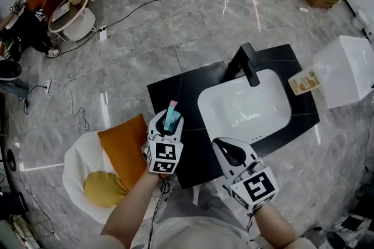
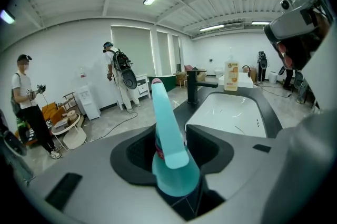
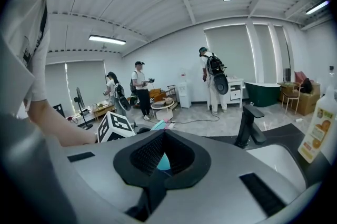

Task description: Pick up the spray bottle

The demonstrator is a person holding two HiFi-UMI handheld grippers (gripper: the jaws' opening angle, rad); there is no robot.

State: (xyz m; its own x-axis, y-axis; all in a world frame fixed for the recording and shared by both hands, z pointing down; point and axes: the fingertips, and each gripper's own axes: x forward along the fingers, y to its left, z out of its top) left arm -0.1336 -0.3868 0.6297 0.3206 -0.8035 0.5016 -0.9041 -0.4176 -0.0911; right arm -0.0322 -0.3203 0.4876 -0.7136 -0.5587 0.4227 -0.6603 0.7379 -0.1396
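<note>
The teal spray bottle (image 1: pixel 171 116) stands at the left front corner of the black counter (image 1: pixel 175 87), its pink-tipped nozzle up. My left gripper (image 1: pixel 169 123) is shut on the bottle, one jaw on each side of its neck. In the left gripper view the spray bottle (image 2: pixel 169 139) fills the gap between the jaws of the left gripper (image 2: pixel 171 131). My right gripper (image 1: pixel 222 144) hovers at the counter's front edge by the sink, shut and empty. In the right gripper view the right gripper (image 3: pixel 164 133) has its tips together, and a bit of the spray bottle (image 3: pixel 164 163) shows through the loop they form.
A white sink (image 1: pixel 245 106) with a black faucet (image 1: pixel 248 64) fills the counter's right part. An orange-labelled bottle (image 1: pixel 304 82) lies at the counter's far right, next to a white box (image 1: pixel 347 69). An orange cushion (image 1: pixel 124 148) on a white chair is left of me. People stand in the room beyond.
</note>
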